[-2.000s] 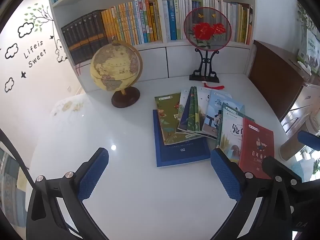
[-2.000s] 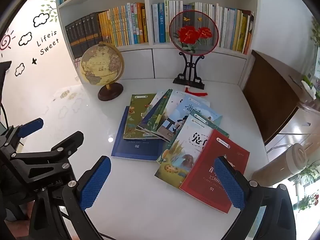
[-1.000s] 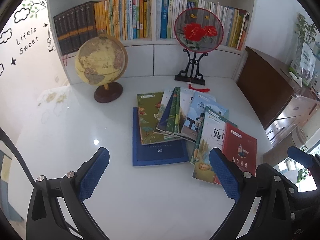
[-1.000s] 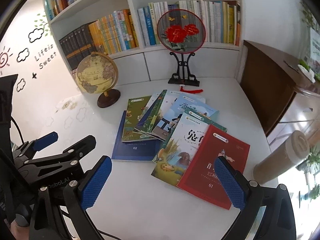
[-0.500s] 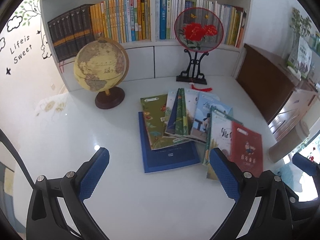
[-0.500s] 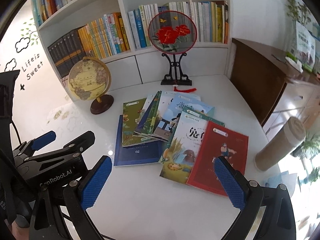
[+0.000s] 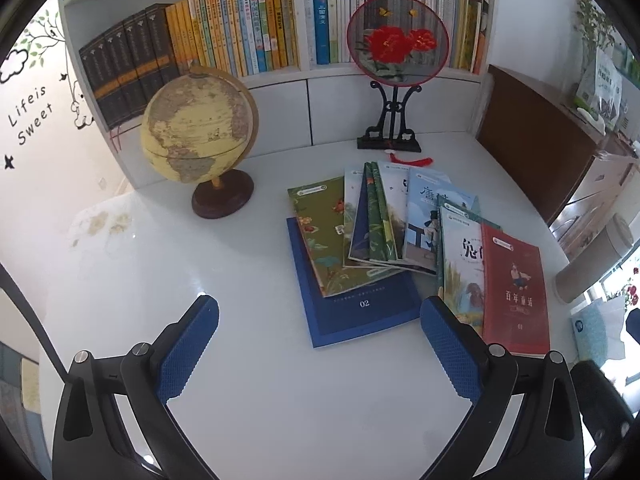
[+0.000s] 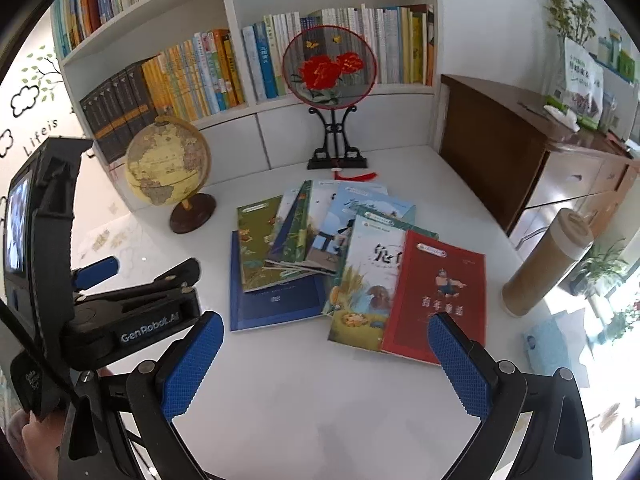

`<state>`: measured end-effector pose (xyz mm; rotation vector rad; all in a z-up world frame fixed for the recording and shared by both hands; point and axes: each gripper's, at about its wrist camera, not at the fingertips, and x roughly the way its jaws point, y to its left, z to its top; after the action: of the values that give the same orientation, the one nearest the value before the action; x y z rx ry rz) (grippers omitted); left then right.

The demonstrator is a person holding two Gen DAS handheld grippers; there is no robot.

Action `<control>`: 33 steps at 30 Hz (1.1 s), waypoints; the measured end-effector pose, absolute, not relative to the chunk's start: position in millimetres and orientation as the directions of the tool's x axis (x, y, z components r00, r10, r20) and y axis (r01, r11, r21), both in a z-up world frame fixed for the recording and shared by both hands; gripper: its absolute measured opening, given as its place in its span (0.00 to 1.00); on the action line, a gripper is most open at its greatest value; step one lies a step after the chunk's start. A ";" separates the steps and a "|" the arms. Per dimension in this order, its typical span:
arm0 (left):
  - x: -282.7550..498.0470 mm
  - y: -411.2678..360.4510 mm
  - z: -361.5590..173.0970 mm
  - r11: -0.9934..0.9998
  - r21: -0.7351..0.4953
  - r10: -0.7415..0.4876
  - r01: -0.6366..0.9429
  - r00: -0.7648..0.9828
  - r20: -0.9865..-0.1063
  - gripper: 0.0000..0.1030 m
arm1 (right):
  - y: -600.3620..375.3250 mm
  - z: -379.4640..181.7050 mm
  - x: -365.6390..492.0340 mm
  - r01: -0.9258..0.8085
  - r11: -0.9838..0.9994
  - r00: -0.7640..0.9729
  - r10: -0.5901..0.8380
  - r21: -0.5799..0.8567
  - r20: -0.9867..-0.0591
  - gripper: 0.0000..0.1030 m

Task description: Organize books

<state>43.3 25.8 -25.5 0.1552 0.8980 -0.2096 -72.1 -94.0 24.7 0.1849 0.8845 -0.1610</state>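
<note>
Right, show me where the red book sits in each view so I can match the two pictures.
Left wrist view: the red book lies at right of centre, rightmost of the fanned books, just beyond the right finger.
Right wrist view: the red book lies just right of centre, ahead of the right finger.
Shared landmark: the globe, on the table left of the books.

left gripper (image 7: 319,342) | nearer books (image 7: 400,240) | right gripper (image 8: 323,354) | swung left

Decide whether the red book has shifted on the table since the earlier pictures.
No. The red book overlaps the same wheat-cover book as before, equally far from the globe; only the cameras moved.
</note>
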 end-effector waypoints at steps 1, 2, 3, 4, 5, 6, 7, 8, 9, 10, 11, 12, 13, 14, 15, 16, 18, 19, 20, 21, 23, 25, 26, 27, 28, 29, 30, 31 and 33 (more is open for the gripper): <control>46.0 26.6 -25.9 0.971 0.038 -0.117 0.238 0.603 -0.789 0.98 | -95.0 24.7 -70.1 0.225 0.971 0.621 -0.079 0.081 -0.780 1.00; 47.4 26.6 -26.2 0.973 0.036 -0.112 0.229 0.601 -0.791 0.98 | -95.7 24.1 -68.9 0.224 0.971 0.621 -0.079 0.079 -0.780 1.00; 48.8 26.3 -26.6 0.975 0.035 -0.106 0.219 0.600 -0.793 0.98 | -96.3 23.4 -67.3 0.216 0.973 0.621 -0.072 0.083 -0.780 1.00; 50.4 25.2 -27.0 0.979 0.035 -0.096 0.202 0.601 -0.793 0.98 | -97.2 22.2 -64.9 0.203 0.975 0.623 -0.058 0.089 -0.780 1.00; 51.2 24.4 -27.1 0.981 0.035 -0.090 0.192 0.605 -0.791 0.98 | -98.6 20.8 -61.3 0.185 0.978 0.624 -0.045 0.091 -0.780 1.00; 51.6 22.8 -27.2 0.982 0.036 -0.085 0.184 0.608 -0.789 0.98 | -99.8 19.9 -58.6 0.175 0.981 0.624 -0.043 0.086 -0.780 1.00; 52.7 19.6 -27.6 0.984 0.042 -0.076 0.175 0.612 -0.787 0.98 | -101.6 18.5 -54.3 0.163 0.984 0.623 -0.043 0.076 -0.781 1.00; 53.8 17.8 -28.1 0.984 0.044 -0.071 0.172 0.611 -0.788 0.98 | -104.4 16.8 -49.3 0.148 0.987 0.620 -0.039 0.068 -0.783 1.00; 54.9 16.1 -28.7 0.984 0.045 -0.071 0.172 0.610 -0.790 0.98 | -107.2 15.4 -44.9 0.135 0.989 0.616 -0.030 0.068 -0.787 1.00; 56.1 14.2 -29.1 0.985 0.044 -0.067 0.165 0.609 -0.790 0.98 | -110.9 13.6 -39.3 0.115 0.990 0.608 -0.008 0.078 -0.794 1.00; 57.2 13.3 -28.7 0.987 0.044 -0.062 0.157 0.610 -0.790 0.98 | -113.9 12.6 -35.5 0.093 0.991 0.606 0.020 0.096 -0.795 1.00; 58.2 11.8 -28.1 0.989 0.045 -0.052 0.143 0.612 -0.789 0.98 | -115.7 11.9 -33.3 0.073 0.991 0.608 0.043 0.110 -0.792 1.00; 58.4 10.5 -27.1 0.990 0.047 -0.044 0.132 0.614 -0.788 0.98 | -117.7 11.2 -30.6 0.053 0.992 0.610 0.062 0.119 -0.790 1.00; 58.4 9.1 -26.0 0.991 0.049 -0.040 0.127 0.617 -0.786 0.98 | -119.9 10.1 -27.8 0.043 0.993 0.609 0.063 0.113 -0.791 1.00; 58.6 7.4 -24.9 0.991 0.050 -0.037 0.123 0.619 -0.785 0.98 | -122.0 9.1 -25.0 0.035 0.994 0.606 0.061 0.103 -0.793 1.00; 58.4 5.4 -24.0 0.991 0.054 -0.032 0.119 0.621 -0.783 0.98 | -124.1 9.3 -22.1 0.025 0.995 0.605 0.064 0.100 -0.794 1.00; 58.1 -0.3 -22.8 0.991 0.070 -0.015 0.111 0.623 -0.782 0.98 | -128.3 8.9 -18.0 0.012 0.995 0.604 0.075 0.103 -0.793 1.00; 58.7 -1.9 -22.7 0.991 0.071 -0.014 0.111 0.622 -0.783 0.98 | -130.8 8.2 -15.9 0.007 0.994 0.602 0.080 0.105 -0.795 1.00; 58.8 -4.6 -22.3 0.991 0.071 -0.014 0.112 0.622 -0.783 0.98 | -133.7 7.8 -13.9 0.004 0.994 0.598 0.083 0.107 -0.797 1.00; 58.2 -7.4 -21.8 0.991 0.074 -0.012 0.113 0.624 -0.782 0.98 | -135.9 7.6 -12.7 0.000 0.994 0.597 0.089 0.111 -0.798 1.00; 58.1 -11.9 -20.9 0.990 0.085 -0.005 0.115 0.624 -0.781 0.98 | -140.6 7.3 -10.0 -0.006 0.993 0.596 0.097 0.116 -0.797 1.00; 57.2 -16.2 -20.5 0.989 0.094 -0.001 0.118 0.627 -0.779 0.98 | -143.5 7.4 -8.4 -0.008 0.993 0.596 0.096 0.114 -0.797 1.00; 57.0 -17.1 -20.6 0.988 0.093 -0.002 0.119 0.627 -0.779 0.98 | -144.6 7.4 -7.8 -0.009 0.993 0.595 0.096 0.114 -0.798 1.00; 57.1 -18.2 -20.7 0.988 0.092 -0.004 0.121 0.625 -0.781 0.98 | -145.4 7.0 -7.5 -0.010 0.993 0.595 0.100 0.117 -0.798 1.00; 57.4 -19.1 -21.1 0.988 0.089 -0.007 0.123 0.622 -0.783 0.98 | -147.5 6.3 -7.1 -0.016 0.991 0.591 0.114 0.130 -0.799 1.00; 57.7 -19.5 -21.2 0.989 0.085 -0.011 0.124 0.620 -0.785 0.98 | -148.3 5.6 -7.1 -0.020 0.990 0.589 0.125 0.140 -0.798 1.00; 57.4 -20.0 -21.7 0.989 0.083 -0.012 0.124 0.618 -0.786 0.98 | -148.9 5.3 -7.0 -0.023 0.989 0.588 0.133 0.148 -0.798 1.00; 57.6 -20.0 -22.5 0.989 0.082 -0.011 0.123 0.616 -0.788 0.98 | -149.3 4.6 -7.6 -0.027 0.987 0.587 0.142 0.156 -0.797 1.00; 57.7 -20.9 -23.4 0.989 0.082 -0.009 0.121 0.612 -0.791 0.98 | -148.9 4.2 -7.7 -0.037 0.985 0.585 0.157 0.167 -0.796 1.00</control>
<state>57.7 -20.9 -23.4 0.1322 0.9099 -0.0752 -7.7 -148.9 4.2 0.1374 0.9401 0.1138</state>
